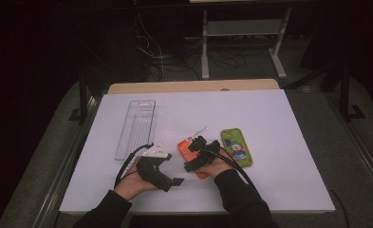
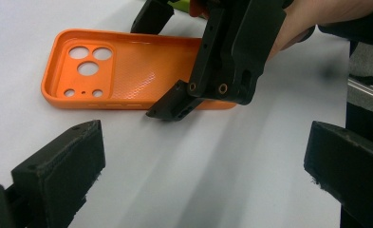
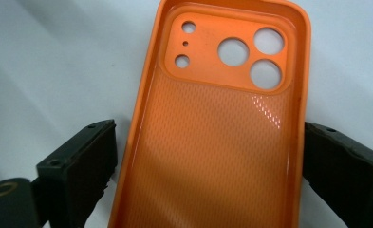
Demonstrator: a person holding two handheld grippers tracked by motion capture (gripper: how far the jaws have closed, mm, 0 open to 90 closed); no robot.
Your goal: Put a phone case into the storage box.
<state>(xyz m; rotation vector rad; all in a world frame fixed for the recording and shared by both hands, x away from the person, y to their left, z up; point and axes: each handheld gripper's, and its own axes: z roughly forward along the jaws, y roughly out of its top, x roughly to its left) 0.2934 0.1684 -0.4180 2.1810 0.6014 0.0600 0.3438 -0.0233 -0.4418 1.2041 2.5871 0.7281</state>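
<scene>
Clear plastic, your tray (image 1: 137, 124) lies left of the table's (image 1: 279, 123) middle with nothing in it. Your left gripper (image 1: 174, 182) sits near the front edge, jaws wide and bare. The orange case (image 3: 217, 133), hollow side up, lies near the front edge between your right gripper's (image 3: 208, 161) jaws; the right pad looks against its rim, the left just apart. That gripper hides much of it from above. The green phone (image 1: 237, 146) lies just right.
</scene>
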